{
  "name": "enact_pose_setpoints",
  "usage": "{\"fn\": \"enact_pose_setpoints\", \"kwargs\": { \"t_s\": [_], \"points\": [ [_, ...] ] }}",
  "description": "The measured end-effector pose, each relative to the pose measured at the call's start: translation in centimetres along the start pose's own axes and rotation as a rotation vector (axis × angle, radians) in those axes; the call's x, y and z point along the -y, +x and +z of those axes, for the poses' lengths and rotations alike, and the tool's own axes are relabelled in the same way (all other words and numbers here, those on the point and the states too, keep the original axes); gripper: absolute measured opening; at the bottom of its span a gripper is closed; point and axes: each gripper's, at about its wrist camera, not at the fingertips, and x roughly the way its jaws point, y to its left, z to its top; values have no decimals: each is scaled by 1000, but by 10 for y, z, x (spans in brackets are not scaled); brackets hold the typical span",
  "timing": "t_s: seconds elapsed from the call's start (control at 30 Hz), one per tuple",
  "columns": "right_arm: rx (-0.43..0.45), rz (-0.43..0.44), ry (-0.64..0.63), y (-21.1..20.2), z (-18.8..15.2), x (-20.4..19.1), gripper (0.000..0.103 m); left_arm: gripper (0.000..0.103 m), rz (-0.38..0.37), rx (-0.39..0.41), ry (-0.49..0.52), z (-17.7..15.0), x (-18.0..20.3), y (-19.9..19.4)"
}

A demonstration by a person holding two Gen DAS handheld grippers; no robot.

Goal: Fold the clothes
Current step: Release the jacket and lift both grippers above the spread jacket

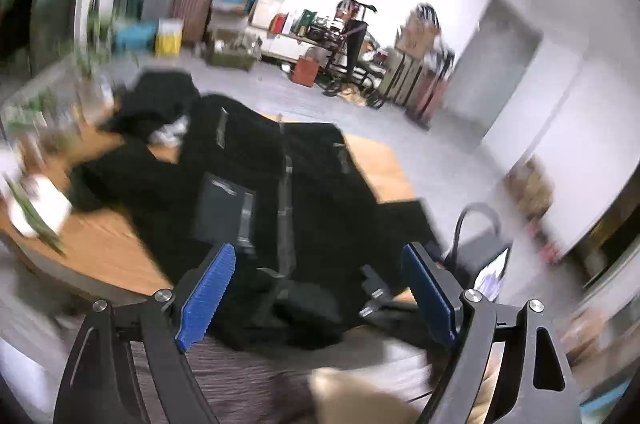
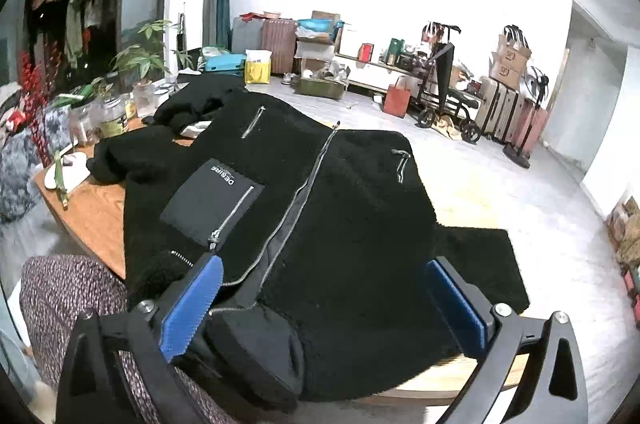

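A black fleece jacket (image 2: 352,224) lies spread front-up on the wooden table (image 2: 96,216), with its zip running down the middle and a dark chest pocket (image 2: 212,199) marked DESIRE. My right gripper (image 2: 324,262) hovers open over the jacket's near end, and nothing sits between its blue pads (image 2: 192,304). The left wrist view is blurred. It shows the same jacket (image 1: 320,183) on the table (image 1: 100,252). My left gripper (image 1: 318,256) is held open above the jacket's near edge and grips nothing.
Potted plants and glass jars (image 2: 112,115) crowd the table's far left, beside a white dish (image 2: 68,171). A person's patterned lap (image 2: 72,288) is at the near left. Suitcases, boxes and a cart (image 2: 440,83) line the far wall across grey floor.
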Motion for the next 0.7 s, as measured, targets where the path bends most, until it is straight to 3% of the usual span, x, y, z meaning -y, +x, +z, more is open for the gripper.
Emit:
{"fn": "enact_pose_setpoints", "kwargs": {
  "t_s": [0.07,0.2,0.3,0.37,0.57,0.7],
  "points": [
    [-4,24,11,-4,-15,28,103,86,75,1,114,-10,13,-10],
    [-59,29,61,12,-43,77,103,86,114,21,253,-28,22,-17],
    [-108,5,111,25,-46,93,103,86,138,-17,157,-27,-2,1],
    [-131,3,131,29,-49,101,103,86,199,-50,117,-27,-12,8],
    [-184,-35,164,45,-53,115,103,86,341,-20,208,-24,-1,17],
    [-199,-19,166,55,-54,116,103,86,325,-102,198,-21,-3,33]
  ]
}}
